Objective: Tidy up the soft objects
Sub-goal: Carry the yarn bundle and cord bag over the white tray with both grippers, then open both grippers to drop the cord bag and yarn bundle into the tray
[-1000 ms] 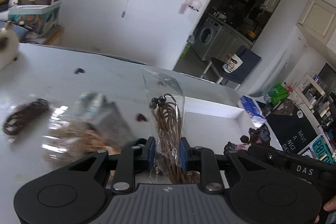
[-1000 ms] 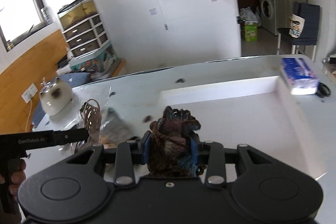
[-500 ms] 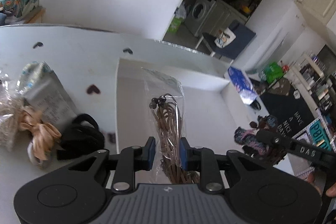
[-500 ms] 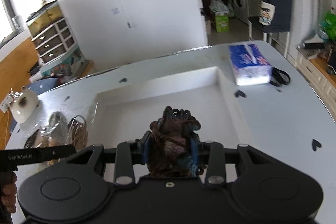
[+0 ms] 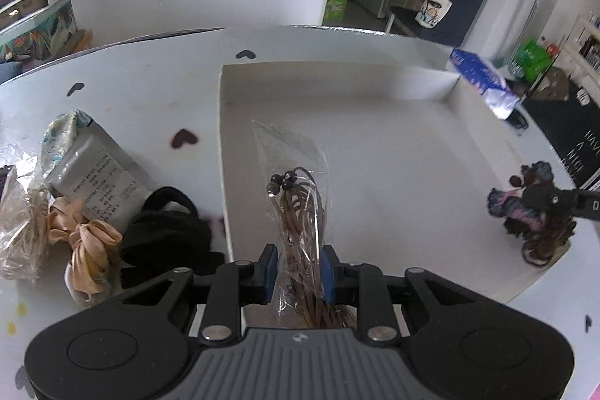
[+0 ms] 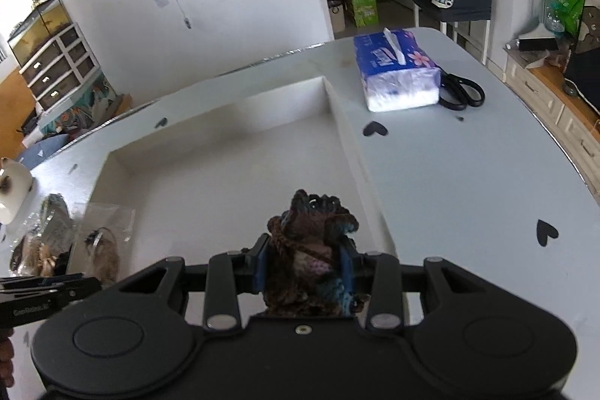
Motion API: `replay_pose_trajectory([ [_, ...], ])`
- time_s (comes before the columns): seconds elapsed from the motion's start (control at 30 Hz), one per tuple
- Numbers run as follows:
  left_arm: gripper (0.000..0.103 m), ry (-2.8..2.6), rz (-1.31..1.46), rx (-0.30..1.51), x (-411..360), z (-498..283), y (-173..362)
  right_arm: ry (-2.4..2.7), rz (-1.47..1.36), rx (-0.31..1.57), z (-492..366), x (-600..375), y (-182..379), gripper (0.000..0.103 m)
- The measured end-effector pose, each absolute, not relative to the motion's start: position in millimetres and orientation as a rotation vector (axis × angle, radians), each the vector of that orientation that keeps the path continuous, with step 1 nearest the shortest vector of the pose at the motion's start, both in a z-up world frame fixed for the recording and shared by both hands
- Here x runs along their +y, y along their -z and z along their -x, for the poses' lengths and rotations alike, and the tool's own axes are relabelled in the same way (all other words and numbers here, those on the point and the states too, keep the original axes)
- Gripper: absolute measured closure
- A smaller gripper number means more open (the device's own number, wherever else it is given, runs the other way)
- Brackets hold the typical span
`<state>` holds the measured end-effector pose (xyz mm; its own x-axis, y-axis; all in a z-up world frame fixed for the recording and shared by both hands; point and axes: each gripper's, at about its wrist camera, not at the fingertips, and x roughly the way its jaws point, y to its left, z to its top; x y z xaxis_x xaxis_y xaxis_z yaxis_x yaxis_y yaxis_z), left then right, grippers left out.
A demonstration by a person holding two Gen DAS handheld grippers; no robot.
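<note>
The left gripper point(image 5: 299, 274) is clamped narrowly on a clear plastic bag of brown cord point(image 5: 300, 212), its blue pads pressed in on the lower part of the bag while the top of the bag, with a few dark beads inside it, stands up toward twelve o'clock over the white tray point(image 5: 375, 77). The right gripper point(image 6: 304, 274) is closed a little wider on a knitted bundle of brown and blue yarn point(image 6: 311, 235), which bulges up above the pads and fills the gap between them; it hangs over the tray's near right corner. From the left camera that same bundle shows out at three o'clock, by the tray's right edge. The tray itself sits on a pale table point(image 6: 468, 175) dotted with small dark hearts. On the table to the left of the tray, at about nine o'clock from the left gripper, lies a heap of other soft things: a black fabric piece point(image 5: 165, 235) touching the tray's wall, a peach ribbon point(image 5: 90, 242) beside it, and a grey packet with printed text point(image 5: 93, 182) behind. Beyond the tray's far right corner, at one o'clock from the right gripper, a blue tissue pack point(image 6: 397, 74) lies with black scissors point(image 6: 461, 94) just beside it.
</note>
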<state>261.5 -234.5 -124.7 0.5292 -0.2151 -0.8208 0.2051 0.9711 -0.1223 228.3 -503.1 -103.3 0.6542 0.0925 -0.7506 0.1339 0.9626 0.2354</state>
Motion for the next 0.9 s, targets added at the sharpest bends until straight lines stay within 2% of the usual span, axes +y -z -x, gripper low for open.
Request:
replay_pose_trajectory([
  [0.13,0.074,0.222,-0.016,0.991,-229.7,-260.2,129.4,0.044,-0.244,0.876,-230.9,-506.8,110.3,0.064],
  [0.37,0.059,0.215,-0.031,0.975,-230.2,-258.7,126.7,0.035,-0.185,0.908,-229.9,-505.5,115.9,0.059],
  [0.47,0.057,0.223,-0.02,0.96,-229.9,-255.1,122.8,0.025,-0.17,0.908,-227.1,-503.2,112.6,0.05],
  [0.53,0.056,0.224,-0.012,0.942,-229.1,-252.9,118.7,0.03,-0.156,0.903,-225.1,-501.7,107.7,0.039],
  [0.63,0.058,0.24,-0.001,0.916,-227.8,-250.3,112.0,0.022,-0.148,0.88,-220.9,-500.4,97.1,0.038],
  [0.67,0.06,0.254,0.006,0.906,-228.0,-249.5,109.4,0.02,-0.148,0.869,-219.6,-500.2,92.9,0.039],
  [0.7,0.066,0.274,0.013,0.898,-228.9,-249.0,107.3,0.014,-0.152,0.857,-218.1,-500.1,88.4,0.043],
  [0.73,0.07,0.298,0.021,0.892,-230.2,-248.9,105.3,0.011,-0.16,0.844,-217.3,-500.4,84.2,0.054],
  [0.8,0.079,0.348,0.025,0.896,-235.9,-250.5,104.6,0.012,-0.175,0.832,-217.8,-500.1,79.3,0.068],
  [0.9,0.082,0.369,0.008,0.945,-243.6,-256.4,113.8,-0.011,-0.167,0.853,-222.1,-494.8,81.6,0.076],
])
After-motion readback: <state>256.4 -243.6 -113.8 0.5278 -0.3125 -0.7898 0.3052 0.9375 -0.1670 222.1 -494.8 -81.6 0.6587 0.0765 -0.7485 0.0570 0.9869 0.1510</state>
